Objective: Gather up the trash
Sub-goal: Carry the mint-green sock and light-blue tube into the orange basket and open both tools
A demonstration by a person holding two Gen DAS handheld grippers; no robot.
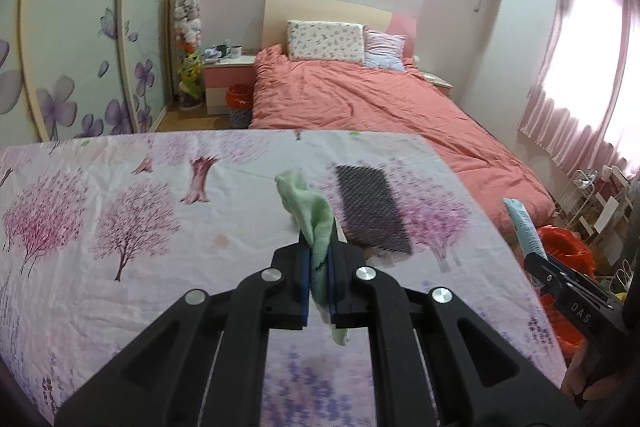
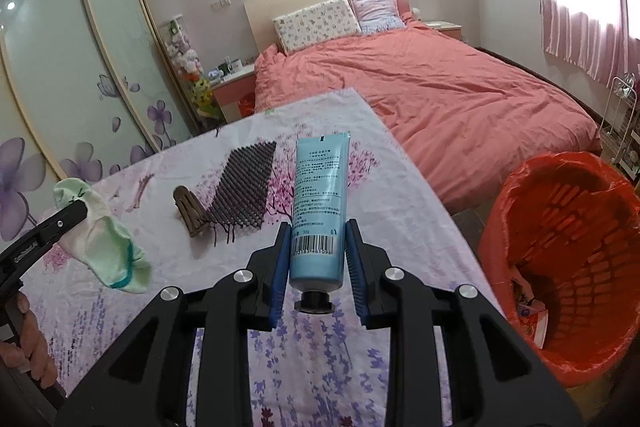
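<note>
My left gripper point(image 1: 319, 259) is shut on a pale green sock point(image 1: 314, 217), lifted above the floral-covered table point(image 1: 120, 227); the same sock point(image 2: 104, 243) hangs at the left of the right wrist view. My right gripper point(image 2: 318, 247) is shut on a light blue cream tube point(image 2: 318, 203), cap toward me, held over the table's right part. That tube point(image 1: 524, 227) shows at the right edge of the left wrist view. An orange-lined bin point(image 2: 560, 267) with some wrappers inside stands on the floor right of the table.
A dark mesh mat point(image 2: 244, 183) and a brown crumpled piece point(image 2: 190, 207) lie mid-table. Beyond the table is a bed with a salmon cover point(image 2: 440, 99). A wire rack point(image 2: 622, 131) stands at far right, sliding wardrobe doors point(image 1: 80, 47) at left.
</note>
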